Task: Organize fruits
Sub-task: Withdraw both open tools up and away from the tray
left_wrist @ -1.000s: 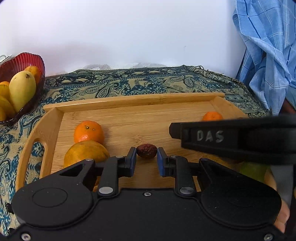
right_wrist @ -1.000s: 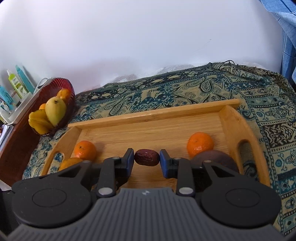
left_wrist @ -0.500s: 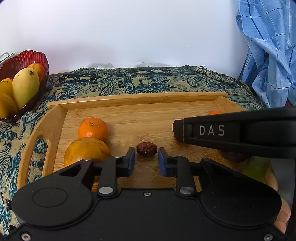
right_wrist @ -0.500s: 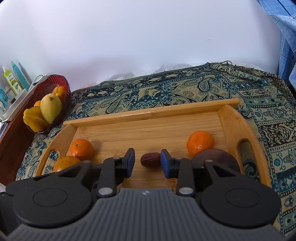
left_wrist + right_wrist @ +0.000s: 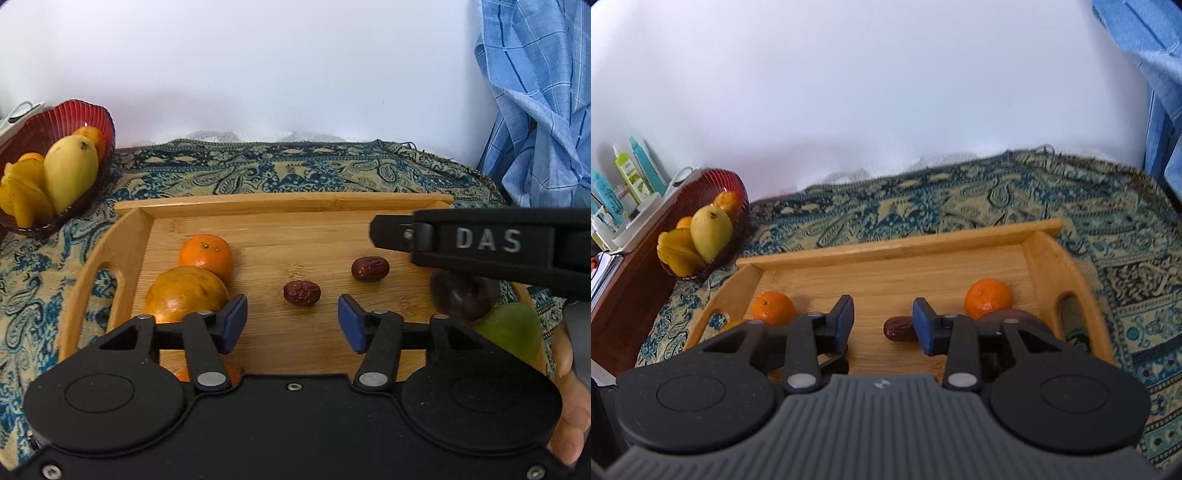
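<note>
A tray (image 5: 133, 236) is lying on a cloth (image 5: 280, 173), with a bowl (image 5: 74, 114) of fruit sitting beyond its left end. On the tray, two oranges (image 5: 207, 254) are sitting left, two dates (image 5: 301, 292) in the middle, and a dark fruit (image 5: 461, 302) right.

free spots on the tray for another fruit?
Bare board along the wooden tray's back wall, behind both dates. Crowded: left end, around the mandarin and big orange; right end, around the dark fruit.
</note>
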Demonstrator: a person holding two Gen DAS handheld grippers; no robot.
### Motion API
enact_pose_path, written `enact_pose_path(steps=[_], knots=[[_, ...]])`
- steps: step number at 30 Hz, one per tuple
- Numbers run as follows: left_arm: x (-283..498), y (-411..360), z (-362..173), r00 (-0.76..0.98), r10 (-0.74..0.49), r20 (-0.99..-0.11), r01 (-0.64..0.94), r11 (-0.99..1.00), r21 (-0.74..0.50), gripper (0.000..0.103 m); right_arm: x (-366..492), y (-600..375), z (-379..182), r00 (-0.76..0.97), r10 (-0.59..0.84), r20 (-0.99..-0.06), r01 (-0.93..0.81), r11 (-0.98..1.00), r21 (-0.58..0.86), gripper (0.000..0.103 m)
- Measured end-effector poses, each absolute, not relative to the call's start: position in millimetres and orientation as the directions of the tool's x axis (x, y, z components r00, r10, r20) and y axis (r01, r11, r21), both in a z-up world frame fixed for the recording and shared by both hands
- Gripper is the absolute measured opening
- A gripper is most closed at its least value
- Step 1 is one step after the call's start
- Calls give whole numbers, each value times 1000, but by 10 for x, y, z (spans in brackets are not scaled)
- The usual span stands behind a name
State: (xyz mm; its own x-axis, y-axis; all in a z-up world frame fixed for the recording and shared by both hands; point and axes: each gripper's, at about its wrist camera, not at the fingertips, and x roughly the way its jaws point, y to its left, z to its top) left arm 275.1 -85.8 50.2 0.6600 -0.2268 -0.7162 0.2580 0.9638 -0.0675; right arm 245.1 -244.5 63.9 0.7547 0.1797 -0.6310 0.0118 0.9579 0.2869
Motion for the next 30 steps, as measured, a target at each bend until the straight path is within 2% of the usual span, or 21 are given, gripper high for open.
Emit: enact_pose_path(steps=[13, 20, 30], knots=[[2266, -649, 756, 691, -219, -689, 246, 967, -61, 79, 1771, -2545, 781, 808, 117, -577, 39, 967, 251, 79], [1952, -559, 802, 694, -217, -686, 247, 967, -56, 81, 1404, -2579, 808, 832, 81, -549, 64, 969, 240, 85], [1606, -418, 738, 692, -210, -691, 236, 970, -58, 81, 935, -2488, 715, 856, 62, -513, 48, 979, 198, 88]])
